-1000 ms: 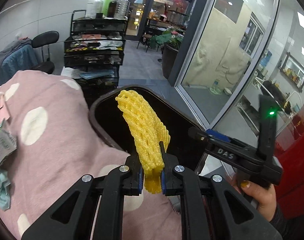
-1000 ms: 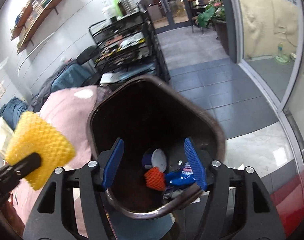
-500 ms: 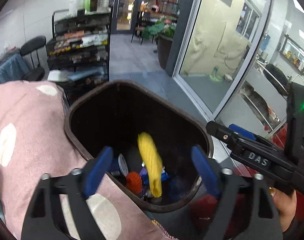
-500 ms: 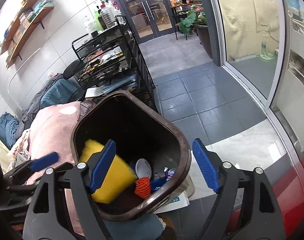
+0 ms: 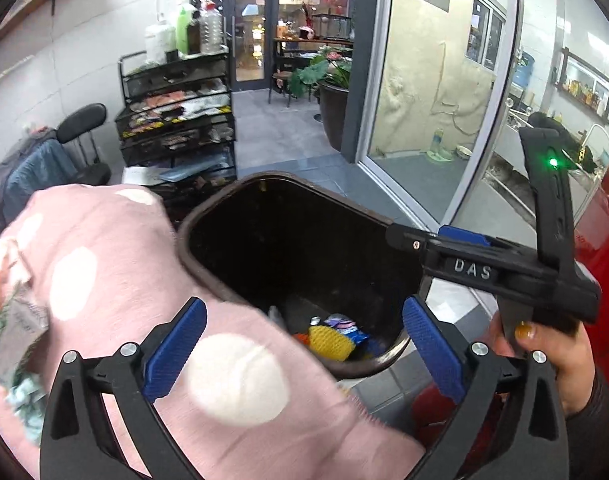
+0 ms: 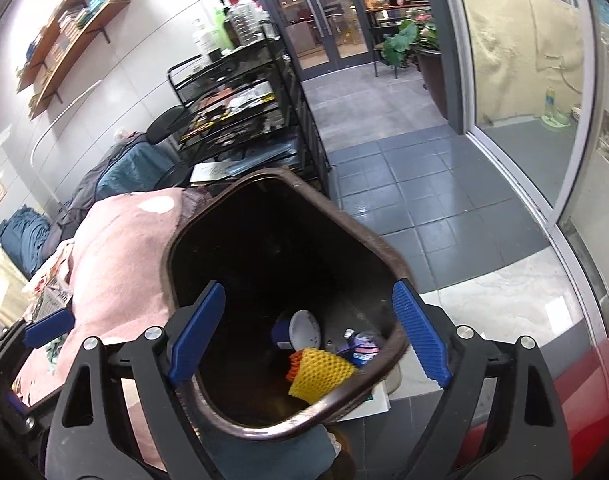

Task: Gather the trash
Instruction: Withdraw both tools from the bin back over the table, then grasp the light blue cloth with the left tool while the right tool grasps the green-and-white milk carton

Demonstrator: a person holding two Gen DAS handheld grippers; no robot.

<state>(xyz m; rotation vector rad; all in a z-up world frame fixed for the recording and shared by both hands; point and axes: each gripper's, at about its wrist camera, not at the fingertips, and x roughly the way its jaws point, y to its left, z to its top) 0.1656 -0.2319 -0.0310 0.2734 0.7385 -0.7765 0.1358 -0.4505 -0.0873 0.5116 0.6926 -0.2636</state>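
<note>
Yellow foam net (image 6: 319, 372), freshly dropped, crumpled inside brown bin (image 6: 288, 188)

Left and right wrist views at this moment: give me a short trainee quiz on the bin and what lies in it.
1. True or false: the yellow foam net lies inside the brown bin.
2. Which lies right beside the yellow foam net in the bin? A) an orange net B) a green bottle C) a metal spoon
3. Fill in: both the left gripper and the right gripper have their fingers ____, and no trash is between them.

Key: 1 true. 2 A. 3 open. The fingers of both have just been opening; only the bin's near edge shows between them, not gripped.
</note>
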